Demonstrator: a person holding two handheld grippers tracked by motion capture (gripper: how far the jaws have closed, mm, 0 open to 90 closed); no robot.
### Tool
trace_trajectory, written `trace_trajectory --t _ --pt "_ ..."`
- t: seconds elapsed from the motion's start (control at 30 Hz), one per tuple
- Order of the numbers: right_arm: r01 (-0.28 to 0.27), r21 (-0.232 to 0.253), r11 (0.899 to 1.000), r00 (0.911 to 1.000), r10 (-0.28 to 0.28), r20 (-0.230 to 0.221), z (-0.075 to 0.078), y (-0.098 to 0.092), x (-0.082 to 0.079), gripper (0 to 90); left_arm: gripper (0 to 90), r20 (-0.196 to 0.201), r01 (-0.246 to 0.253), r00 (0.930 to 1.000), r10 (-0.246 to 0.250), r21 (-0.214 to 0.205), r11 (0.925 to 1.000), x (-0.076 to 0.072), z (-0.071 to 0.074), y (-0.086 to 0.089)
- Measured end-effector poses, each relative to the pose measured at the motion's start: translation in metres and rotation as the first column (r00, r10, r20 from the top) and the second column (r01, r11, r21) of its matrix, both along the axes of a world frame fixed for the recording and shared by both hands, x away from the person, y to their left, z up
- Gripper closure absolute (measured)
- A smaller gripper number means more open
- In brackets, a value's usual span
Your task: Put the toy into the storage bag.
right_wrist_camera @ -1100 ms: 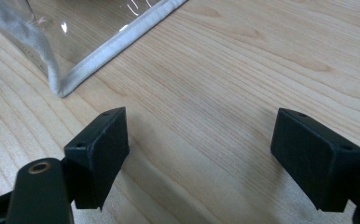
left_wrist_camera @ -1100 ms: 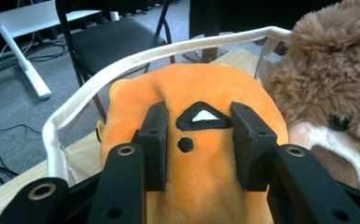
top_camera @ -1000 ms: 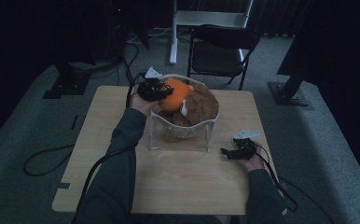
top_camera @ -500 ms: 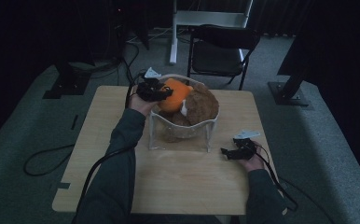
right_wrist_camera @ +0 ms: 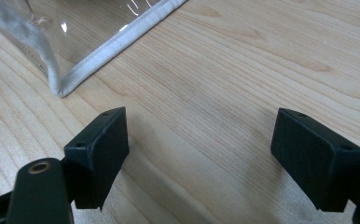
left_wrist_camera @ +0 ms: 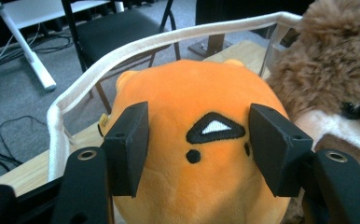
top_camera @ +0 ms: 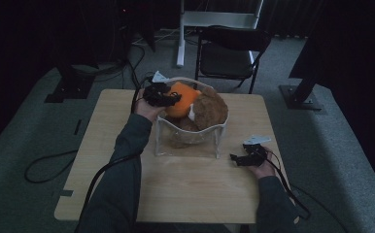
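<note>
Two soft toys fill the clear bag (top_camera: 214,141) near the table's far edge | left gripper (left_wrist_camera: 199,149) jaws just opening, astride orange toy (left_wrist_camera: 192,116), pads apparently clear | right gripper (right_wrist_camera: 215,154) wide open, empty | withdraw straight, leaving the toy seated.

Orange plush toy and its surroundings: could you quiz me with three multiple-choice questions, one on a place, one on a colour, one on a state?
1. Where is the orange plush toy?
A. on a chair
B. inside the clear bag
C. on the floor

2. What colour is the furry toy beside it?
A. brown
B. blue
C. green

3. How do the right tongs stand?
A. shut on a cloth
B. shut on the bag
C. open, nothing between them

Answers: 1 B, the bag's white rim curves around it. 2 A, its shaggy brown fur touches the orange one. 3 C, only bare table shows between the spread pads.
</note>
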State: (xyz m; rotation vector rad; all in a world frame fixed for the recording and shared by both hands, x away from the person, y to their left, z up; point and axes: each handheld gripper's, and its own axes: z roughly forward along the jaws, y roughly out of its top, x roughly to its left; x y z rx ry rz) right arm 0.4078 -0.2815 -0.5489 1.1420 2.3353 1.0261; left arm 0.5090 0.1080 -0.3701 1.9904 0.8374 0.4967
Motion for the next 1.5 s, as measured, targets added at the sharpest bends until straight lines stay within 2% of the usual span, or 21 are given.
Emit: trace_trajectory --t 0.2,0.33,0.6,0.7,0.8,0.9,0.93,1.03,1.2,1.5 --pt "0.000 0.000 1.000 1.0000 0.000 0.000 0.000 0.000 0.000 18.3 38.6 0.007 -0.002 1.0000 0.002 -0.014 0.9999 -0.001 0.000 0.003" --pt "0.000 0.000 1.000 1.0000 0.000 0.000 0.000 0.000 0.000 18.3 39.5 0.002 -0.034 0.9994 0.034 0.043 0.9985 -0.001 -0.001 0.001" --pt "0.000 0.000 1.000 1.0000 0.000 0.000 0.000 0.000 0.000 18.3 39.8 0.000 -0.055 0.9985 0.055 0.077 0.9955 0.000 -0.003 0.000" --pt "0.000 0.000 1.000 1.0000 0.000 0.000 0.000 0.000 0.000 18.3 39.8 0.007 -0.052 0.9986 0.051 0.052 0.9973 -0.001 -0.003 0.002" --pt "0.000 0.000 1.000 1.0000 0.000 0.000 0.000 0.000 0.000 18.3 40.5 0.026 -0.046 0.9986 0.046 -0.014 0.9989 -0.004 -0.002 0.007" --pt "0.001 0.000 1.000 1.0000 -0.001 0.000 0.000 0.000 0.000 18.3 40.7 0.049 -0.053 0.9973 0.056 -0.052 0.9972 -0.007 0.001 0.013" --pt "0.001 0.000 1.000 1.0000 -0.001 0.000 0.000 0.000 0.000 18.3 40.7 0.049 -0.053 0.9973 0.056 -0.052 0.9972 -0.007 0.001 0.013" --pt "0.001 0.000 1.000 1.0000 -0.001 0.000 0.000 0.000 0.000 18.3 40.7 0.076 -0.069 0.9942 0.076 -0.091 0.9935 -0.010 0.009 0.026" --pt "0.002 0.000 1.000 1.0000 -0.002 -0.001 0.000 0.000 0.000 18.3 40.8 0.085 -0.089 0.9916 0.097 -0.098 0.9912 -0.014 0.014 0.039" --pt "0.003 0.000 1.000 1.0000 -0.003 -0.001 0.000 0.000 0.000 18.3 40.7 0.105 -0.109 0.9872 0.121 -0.112 0.9877 -0.024 0.014 0.054"
